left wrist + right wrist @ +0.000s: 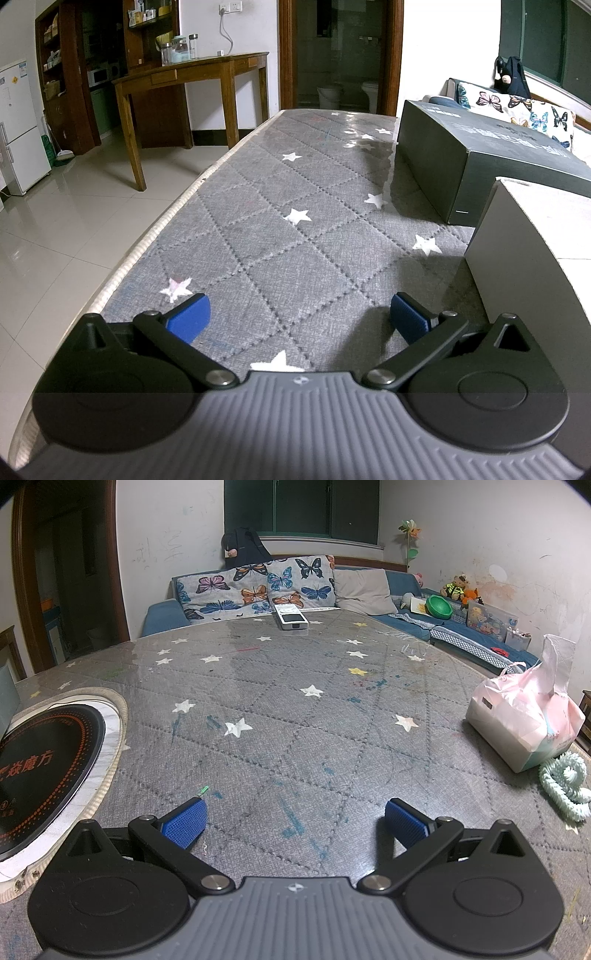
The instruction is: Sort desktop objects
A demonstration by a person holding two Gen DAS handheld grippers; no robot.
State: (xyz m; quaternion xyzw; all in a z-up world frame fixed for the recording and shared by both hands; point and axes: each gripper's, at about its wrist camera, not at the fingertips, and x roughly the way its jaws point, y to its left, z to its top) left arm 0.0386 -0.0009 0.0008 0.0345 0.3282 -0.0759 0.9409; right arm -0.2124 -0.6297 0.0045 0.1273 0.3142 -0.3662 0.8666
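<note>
Well ahead of the wide-open, empty right gripper [294, 823], remote [291, 617] at table's far edge; left gripper [300, 319] likewise spread.

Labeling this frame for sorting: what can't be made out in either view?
- Left wrist: grey box cut by right edge; contents unseen.
- Left wrist: dark box print too blurred to read.
- Right wrist: cooktop cut by left edge.
- Right wrist: green coil partly behind tissue pack.
- Right wrist: remote buttons too small.

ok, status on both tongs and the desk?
Left tongs open, empty. Right tongs open, empty. Remote far edge, tissue pack and coiled toy right, untouched. Path unobstructed.
</note>
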